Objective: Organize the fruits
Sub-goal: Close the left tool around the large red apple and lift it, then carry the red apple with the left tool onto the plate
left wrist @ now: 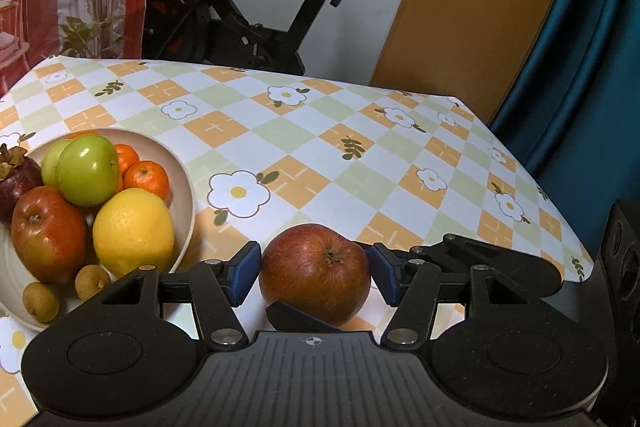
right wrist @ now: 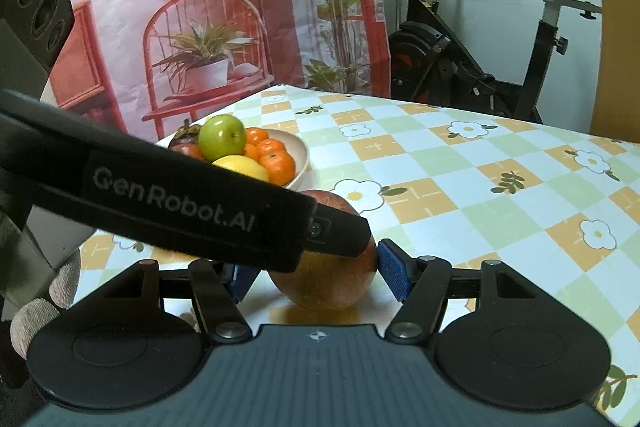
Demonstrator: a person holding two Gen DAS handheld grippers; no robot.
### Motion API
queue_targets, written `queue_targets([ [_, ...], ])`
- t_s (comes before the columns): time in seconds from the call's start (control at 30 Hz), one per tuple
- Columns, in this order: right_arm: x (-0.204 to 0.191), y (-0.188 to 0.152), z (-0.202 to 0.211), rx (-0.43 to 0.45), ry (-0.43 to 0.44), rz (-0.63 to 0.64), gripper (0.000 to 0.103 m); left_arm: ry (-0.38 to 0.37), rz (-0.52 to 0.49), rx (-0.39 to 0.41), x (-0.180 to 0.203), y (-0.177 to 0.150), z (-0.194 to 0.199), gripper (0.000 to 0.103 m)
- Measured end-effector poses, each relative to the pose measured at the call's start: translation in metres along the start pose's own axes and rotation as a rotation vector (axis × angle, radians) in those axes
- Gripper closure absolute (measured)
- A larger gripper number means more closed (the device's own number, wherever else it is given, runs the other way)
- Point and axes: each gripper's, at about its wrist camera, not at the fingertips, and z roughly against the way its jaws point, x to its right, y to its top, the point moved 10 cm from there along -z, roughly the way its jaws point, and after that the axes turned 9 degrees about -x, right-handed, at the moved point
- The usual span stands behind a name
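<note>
A red apple [left wrist: 316,275] sits between the blue pads of my left gripper [left wrist: 314,267], and both pads press its sides. In the right wrist view the same apple [right wrist: 332,287] is between the pads of my right gripper [right wrist: 320,271]. It hangs just above the flowered tablecloth [right wrist: 480,187], with a shadow under it. One of my left gripper's black fingers [right wrist: 180,203] crosses in front and hides the apple's top left. A dark fingertip [left wrist: 296,315] of the right gripper shows under the apple. The beige fruit bowl [left wrist: 186,187] stands at the left.
The bowl [right wrist: 302,153] holds green apples, oranges, a lemon [left wrist: 134,231], a red apple, a mangosteen and small brown longans. Behind the table are an exercise bike [left wrist: 248,11], a printed backdrop and a teal curtain [left wrist: 580,67]. The table's right edge is close by.
</note>
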Motion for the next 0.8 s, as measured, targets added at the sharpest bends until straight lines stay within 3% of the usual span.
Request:
queue_targets([
  [0.8,-0.03,0.018,0.002,-0.015,0.001,0.078,0.037,-0.029,0.104,0.108,-0.029,0.008,0.037,0.041],
])
